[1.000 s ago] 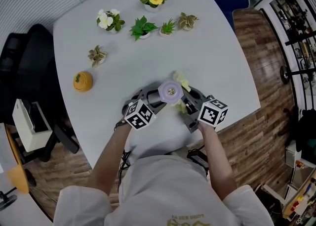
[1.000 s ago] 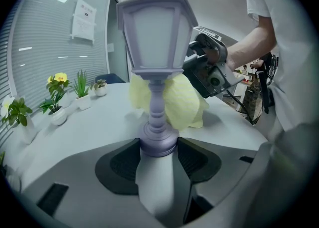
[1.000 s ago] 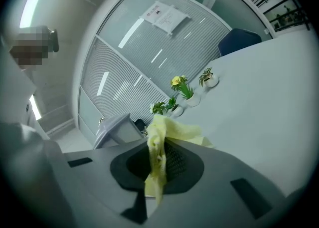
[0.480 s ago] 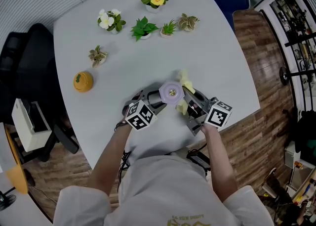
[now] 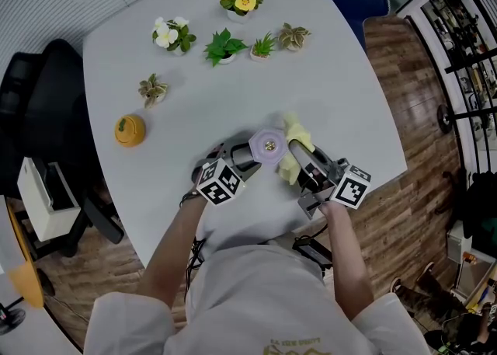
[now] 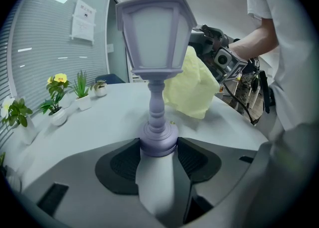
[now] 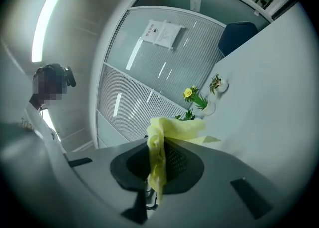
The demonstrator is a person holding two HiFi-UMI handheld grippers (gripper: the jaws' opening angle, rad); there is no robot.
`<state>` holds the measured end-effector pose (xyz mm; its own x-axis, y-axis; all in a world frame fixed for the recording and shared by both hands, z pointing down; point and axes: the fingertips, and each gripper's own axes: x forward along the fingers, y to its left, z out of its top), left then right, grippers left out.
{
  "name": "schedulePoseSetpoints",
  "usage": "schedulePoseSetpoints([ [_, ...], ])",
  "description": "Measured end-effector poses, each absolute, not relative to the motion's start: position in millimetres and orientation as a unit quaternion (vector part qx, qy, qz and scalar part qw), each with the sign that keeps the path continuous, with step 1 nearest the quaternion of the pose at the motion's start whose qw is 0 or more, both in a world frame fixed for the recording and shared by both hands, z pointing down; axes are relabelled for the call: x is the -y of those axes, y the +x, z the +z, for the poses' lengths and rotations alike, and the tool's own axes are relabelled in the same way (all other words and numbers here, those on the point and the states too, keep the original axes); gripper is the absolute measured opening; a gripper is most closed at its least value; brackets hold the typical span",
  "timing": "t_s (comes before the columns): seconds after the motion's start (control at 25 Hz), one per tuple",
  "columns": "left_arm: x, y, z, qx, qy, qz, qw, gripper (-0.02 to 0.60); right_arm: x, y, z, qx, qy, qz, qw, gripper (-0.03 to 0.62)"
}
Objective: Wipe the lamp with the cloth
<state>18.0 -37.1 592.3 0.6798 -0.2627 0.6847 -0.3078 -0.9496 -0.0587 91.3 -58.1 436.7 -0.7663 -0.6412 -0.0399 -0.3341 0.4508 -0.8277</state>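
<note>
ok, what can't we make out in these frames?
- Head view: lamp stem and base, hidden under its own top.
- Left gripper view: whether the yellow cloth touches the lamp, whose head overlaps the cloth's edge.
- Right gripper view: lamp out of frame.
- Left gripper view: wall notice print, too small.

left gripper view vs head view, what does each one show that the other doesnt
Only the left gripper view: the lamp from the side, with its lantern head and turned stem, the left gripper shut on its base, and a paper on the blinds.
Only the head view: the orange ornament, the black chair and the wooden floor.
Both: the yellow cloth in the right gripper beside the lamp, the potted plants and the white table.
</note>
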Motion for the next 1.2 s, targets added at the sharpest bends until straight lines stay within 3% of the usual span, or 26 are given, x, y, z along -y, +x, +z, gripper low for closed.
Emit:
schedulePoseSetpoints([
  [0.2, 37.5, 18.7, 593.1, 0.156, 0.916, 0.369, 0.030, 0.235, 54.0, 91.1, 420.1, -0.845, -0.293, -0.413, 0.171, 0.026],
  [1.2, 39.0, 18.1, 593.5, 0.157, 0.916, 0.368, 0.033, 0.236, 60.6, 24.6, 388.5, -0.921, -0.305, -0.238, -0.050, 0.028],
])
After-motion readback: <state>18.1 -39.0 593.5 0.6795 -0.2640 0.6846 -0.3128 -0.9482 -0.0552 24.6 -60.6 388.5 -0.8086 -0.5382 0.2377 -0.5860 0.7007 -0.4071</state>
